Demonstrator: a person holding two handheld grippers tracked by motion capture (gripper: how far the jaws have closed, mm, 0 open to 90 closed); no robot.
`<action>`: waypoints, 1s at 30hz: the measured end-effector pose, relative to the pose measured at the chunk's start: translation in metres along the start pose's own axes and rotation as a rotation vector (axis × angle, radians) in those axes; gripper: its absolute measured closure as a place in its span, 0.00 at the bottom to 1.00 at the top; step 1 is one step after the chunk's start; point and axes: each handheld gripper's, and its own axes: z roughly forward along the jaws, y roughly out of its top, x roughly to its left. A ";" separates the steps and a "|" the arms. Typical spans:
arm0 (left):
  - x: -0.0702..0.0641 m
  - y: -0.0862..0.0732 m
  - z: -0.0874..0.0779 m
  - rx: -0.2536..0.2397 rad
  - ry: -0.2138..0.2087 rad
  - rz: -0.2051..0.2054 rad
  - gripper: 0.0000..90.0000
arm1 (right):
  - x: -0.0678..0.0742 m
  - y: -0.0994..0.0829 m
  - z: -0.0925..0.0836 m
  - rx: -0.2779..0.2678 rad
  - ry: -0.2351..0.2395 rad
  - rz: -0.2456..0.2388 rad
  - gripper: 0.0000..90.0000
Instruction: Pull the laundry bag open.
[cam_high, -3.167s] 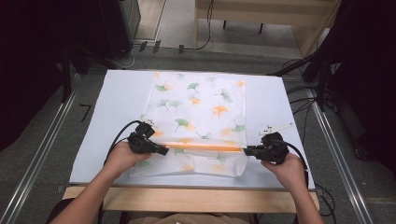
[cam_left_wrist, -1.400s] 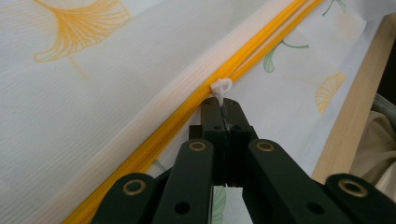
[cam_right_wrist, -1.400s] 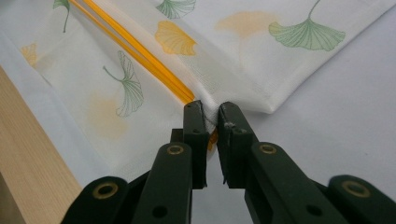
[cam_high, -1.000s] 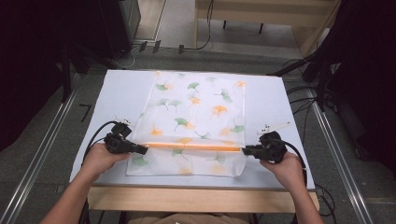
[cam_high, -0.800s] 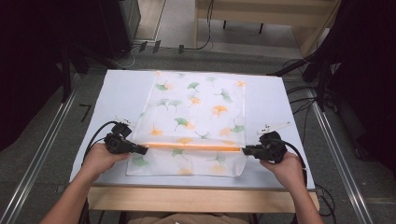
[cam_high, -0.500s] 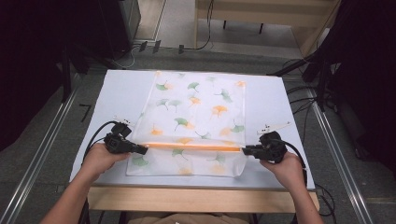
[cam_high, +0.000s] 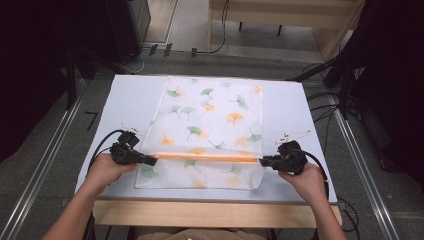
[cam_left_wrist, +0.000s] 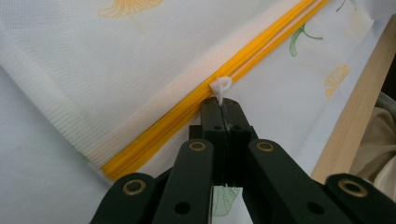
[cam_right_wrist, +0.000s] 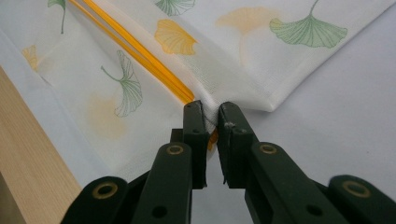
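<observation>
Mesh bag (cam_high: 210, 125) lies mid-frame on the white table (cam_high: 130, 100), no writing readable. Left gripper (cam_high: 148, 160) pinches the white zipper pull (cam_left_wrist: 220, 87); right gripper (cam_high: 264, 161) clamps the bag's right edge by the orange zipper (cam_high: 205, 157).

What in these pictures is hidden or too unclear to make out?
- Left gripper view: the zipper pull disappears between the shut fingers, so its full shape is hidden.
- Right gripper view: the zipper end and bag corner are covered by the fingers.
- High view: the zipper pull is too small to see; whether anything is inside the bag cannot be told.
</observation>
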 end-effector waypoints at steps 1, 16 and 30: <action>0.001 -0.001 -0.001 0.001 0.004 -0.003 1.00 | 0.000 0.000 0.000 0.001 0.000 0.001 0.93; 0.011 -0.012 -0.013 -0.006 0.032 -0.024 1.00 | 0.000 0.000 0.001 0.001 -0.004 -0.004 0.93; 0.011 -0.012 -0.013 -0.009 0.033 -0.026 1.00 | 0.000 0.000 0.001 0.003 -0.005 -0.003 0.93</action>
